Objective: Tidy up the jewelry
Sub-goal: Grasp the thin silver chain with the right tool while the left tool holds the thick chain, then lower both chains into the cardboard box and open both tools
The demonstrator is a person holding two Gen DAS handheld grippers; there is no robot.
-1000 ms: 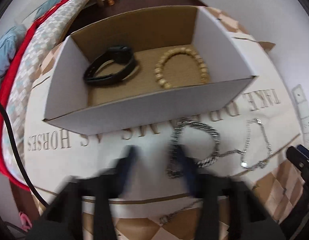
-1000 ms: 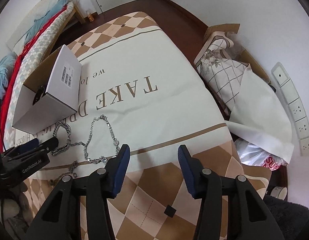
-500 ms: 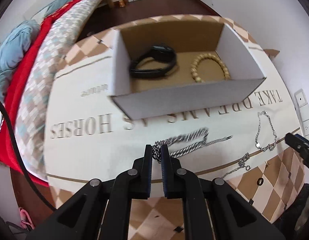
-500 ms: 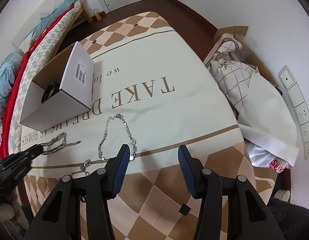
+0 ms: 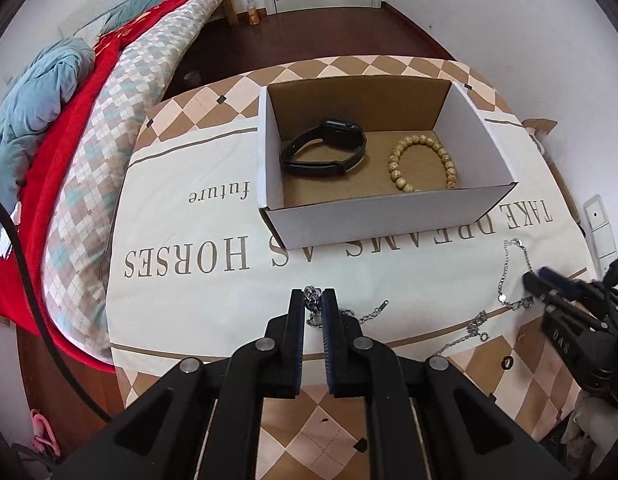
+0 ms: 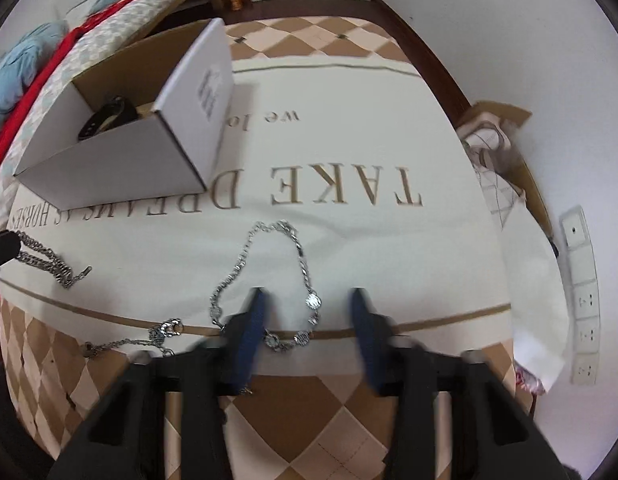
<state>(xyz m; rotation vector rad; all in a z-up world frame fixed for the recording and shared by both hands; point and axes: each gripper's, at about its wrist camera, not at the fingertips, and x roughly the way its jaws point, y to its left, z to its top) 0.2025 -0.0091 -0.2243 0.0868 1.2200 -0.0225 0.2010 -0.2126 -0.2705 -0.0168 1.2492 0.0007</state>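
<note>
Left wrist: round wooden-bead bracelet in cardboard box.

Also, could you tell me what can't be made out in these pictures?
- Right view: right gripper closing around the bracelet, blurred by motion; contact unclear.
- Left view: chain, mostly hidden by the shut left gripper.
- Right view: box label, blurred; wall hides most contents.
</note>
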